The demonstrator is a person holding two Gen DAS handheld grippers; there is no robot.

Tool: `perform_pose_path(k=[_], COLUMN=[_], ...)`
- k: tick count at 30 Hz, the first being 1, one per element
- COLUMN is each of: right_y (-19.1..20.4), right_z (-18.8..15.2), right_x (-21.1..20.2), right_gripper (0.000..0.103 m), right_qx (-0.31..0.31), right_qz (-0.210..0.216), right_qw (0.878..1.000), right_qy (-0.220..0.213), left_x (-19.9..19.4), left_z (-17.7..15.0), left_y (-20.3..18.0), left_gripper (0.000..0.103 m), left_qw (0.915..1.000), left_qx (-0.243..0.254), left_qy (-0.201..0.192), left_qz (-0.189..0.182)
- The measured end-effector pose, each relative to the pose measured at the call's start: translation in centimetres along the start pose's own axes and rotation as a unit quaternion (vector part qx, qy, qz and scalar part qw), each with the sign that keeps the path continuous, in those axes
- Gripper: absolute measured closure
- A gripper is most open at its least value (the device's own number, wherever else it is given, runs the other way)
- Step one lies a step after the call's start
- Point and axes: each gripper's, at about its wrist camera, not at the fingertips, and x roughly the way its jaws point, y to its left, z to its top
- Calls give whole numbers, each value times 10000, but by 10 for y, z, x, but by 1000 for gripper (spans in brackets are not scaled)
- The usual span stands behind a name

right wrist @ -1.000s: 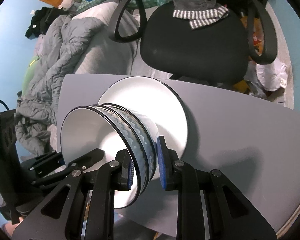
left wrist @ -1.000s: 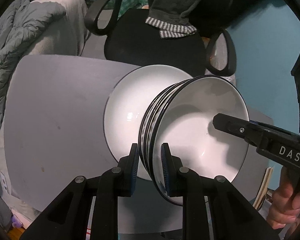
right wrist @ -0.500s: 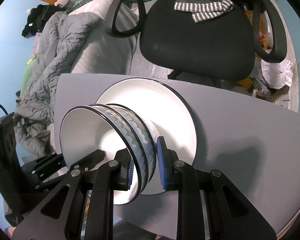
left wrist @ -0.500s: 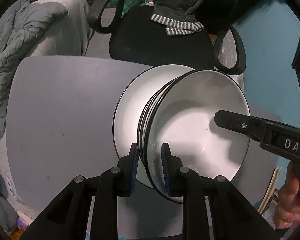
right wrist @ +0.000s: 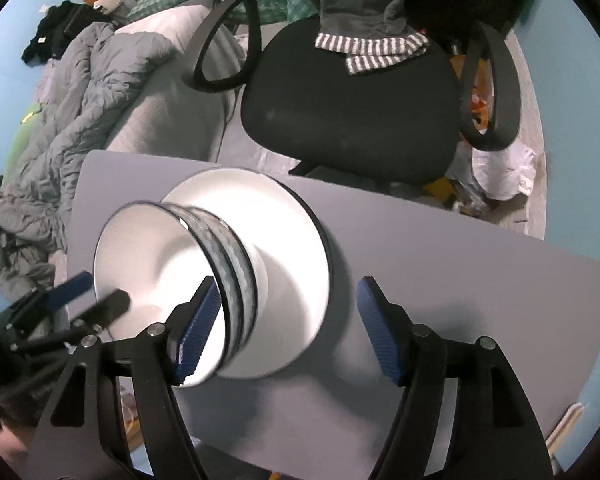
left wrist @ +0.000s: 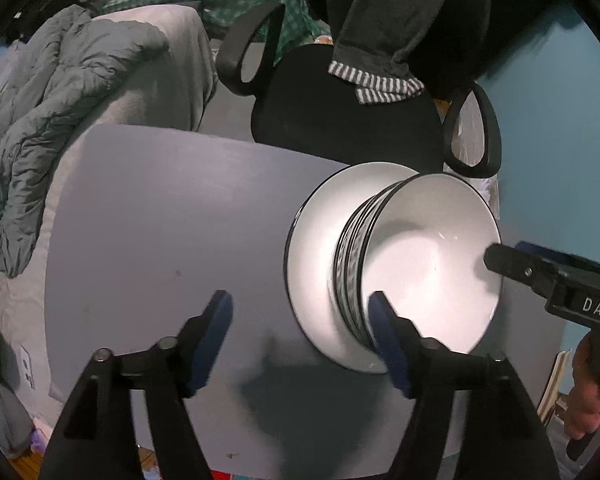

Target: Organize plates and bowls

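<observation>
— Left wrist view first: what is on the grey surface (left wrist: 160, 220)?
— A stack of white bowls with black rims and a blue wave pattern on the outside (left wrist: 420, 264), nested and standing on a white round plate with a black rim (left wrist: 320, 248). The plate lies flat on the surface, toward its right side as seen here.

— And the left hand-held gripper (left wrist: 300, 332)?
— Its jaws are spread wide. The blue-padded right finger (left wrist: 388, 344) sits just beside the near rim of the bowl stack — whether it touches is hard to tell — while the other finger hangs over bare surface, well apart from the plate.

— What does the right wrist view show?
— The same bowl stack (right wrist: 160, 272) on the plate (right wrist: 292, 264), now on the left. The right hand-held gripper (right wrist: 288, 328) is spread as well, gripping nothing. Its left finger (right wrist: 198, 328) is in front of the stack's near rim; its right one is over the surface past the plate's edge.

— Can each tool be seen from the other camera?
— Yes. The right tool's black tip reaches over the top bowl's rim at the right edge of the left view, a bare hand (left wrist: 592, 392) holding it.

— Beyond the surface?
— A black office chair (right wrist: 352, 112) with a grey, stripe-cuffed garment (right wrist: 364, 8) draped over it, and a rumpled grey quilt (right wrist: 80, 104) on the left.
</observation>
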Motion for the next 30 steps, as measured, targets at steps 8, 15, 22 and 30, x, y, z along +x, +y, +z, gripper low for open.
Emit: perform_pose_path(k=[8,15,22,30], right_y=[-6,0,16,28], right_z=[-38,-67,-90,-101], right_x=[-20,-46,-79,-132], right_gripper=[32,32,32,32], right_qx=[258,373,327,367], right_qz=[507,172,-480,-850], right_qw=[9979,9963,9928,9814], right_qy=[-297,-761,-1044,-1679], left_x=[-22,-51,-100,-150], left_z=[-30,-43,-60,-72], left_y=[8,5,-5,-16], left_gripper=[22,22,20,17], left_qw=[9989,9974,9935,9849], left_qx=[-94,-47,86,580], left_qy=[-240,-569,-1083,-1630], left_qz=[-389,-434,-331,-98])
